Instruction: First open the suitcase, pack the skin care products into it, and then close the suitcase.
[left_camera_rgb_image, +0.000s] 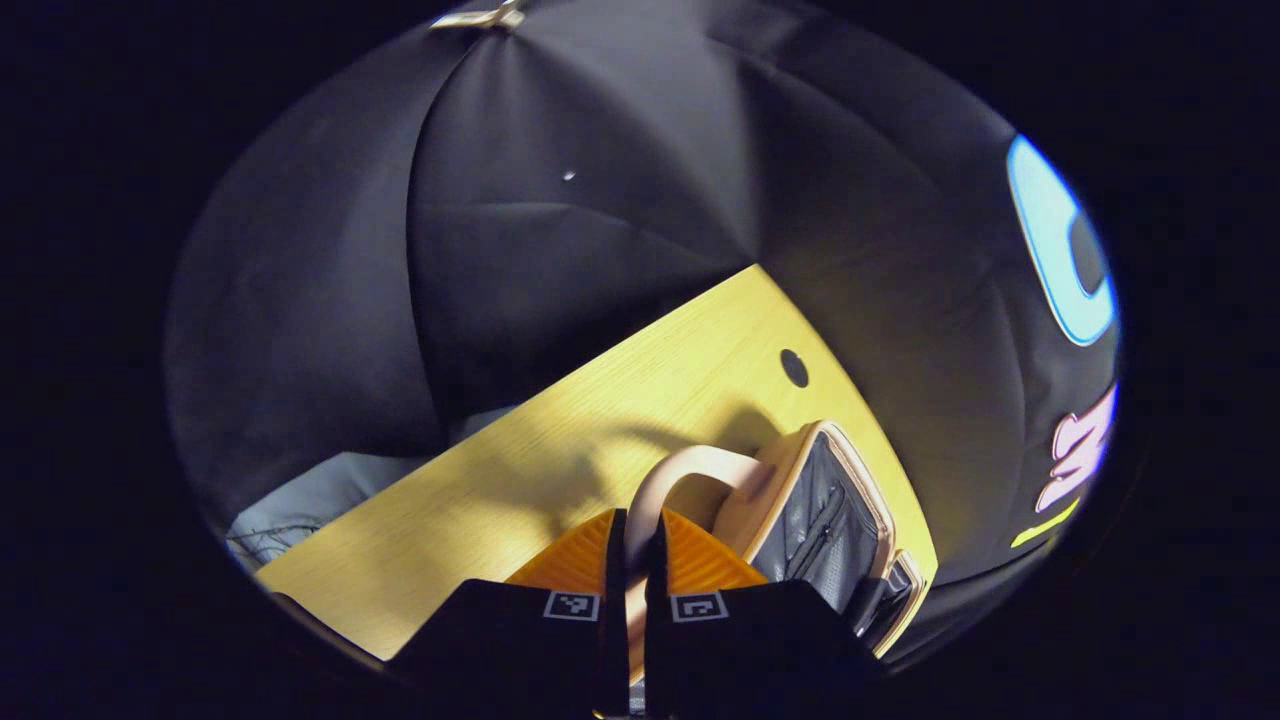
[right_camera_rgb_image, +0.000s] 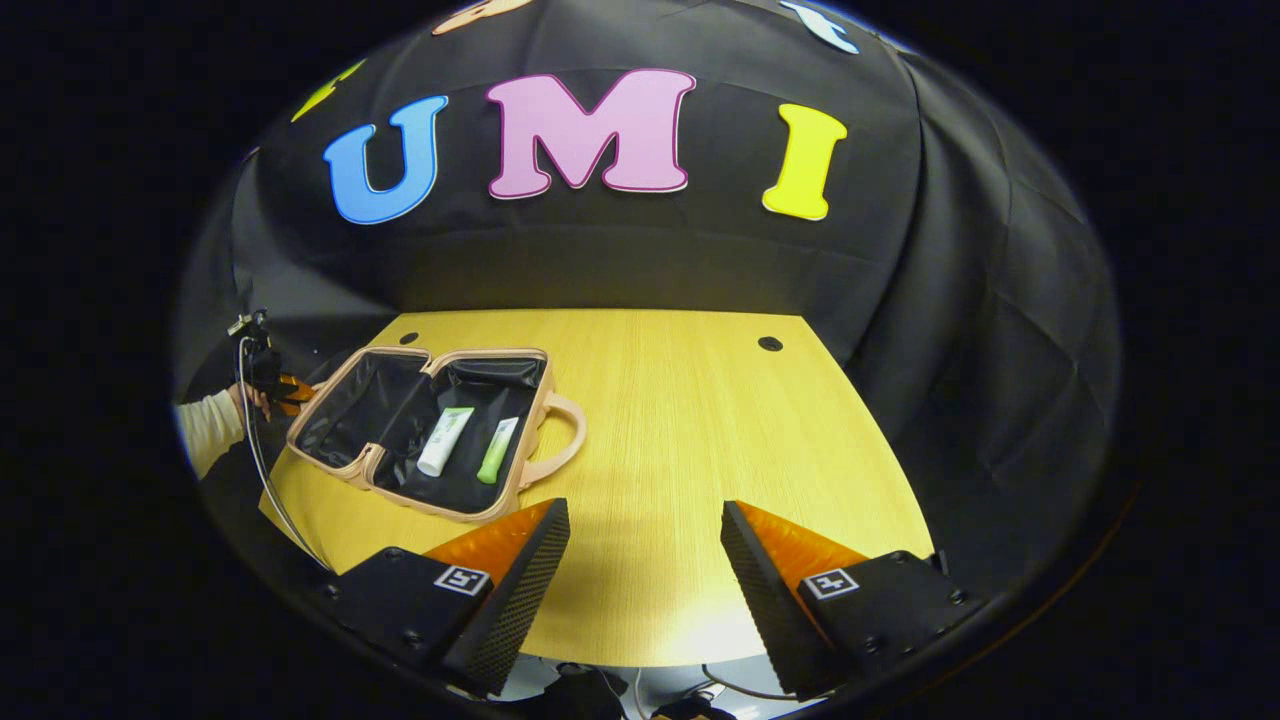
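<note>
**Suitcase open, two tubes packed, closing still to come**

Suitcase (right_camera_rgb_image: 430, 430) lying flat and fully open toward the left part of the wooden surface (right_camera_rgb_image: 700, 450), both halves spread, dark lining showing. Inside the right-hand half, as the right gripper view has it: two skin care tubes side by side, just apart, a white tube (right_camera_rgb_image: 445, 441) and a green tube (right_camera_rgb_image: 497, 451). Left-hand half apparently bare. Carry handle (right_camera_rgb_image: 562, 440) sticking out toward the middle of the surface.

Judged from this: opening done, packing done or nearly so, with no further products visible on the surface. Left to do: folding one half over and closing the case.

Left hand-held gripper (left_camera_rgb_image: 635, 545) pressed together on a pale handle loop (left_camera_rgb_image: 690, 475) at the case's edge, fingers pinching it from both sides, zip-pocketed lining just beyond; likely the start of swinging that half over. Seen too at the case's far left edge in the right gripper view, held by a hand with a pale sleeve (right_camera_rgb_image: 210, 430).

Right hand-held gripper (right_camera_rgb_image: 640, 560) spread wide, holding nothing, hovering over bare wood, well apart from the case.
</note>
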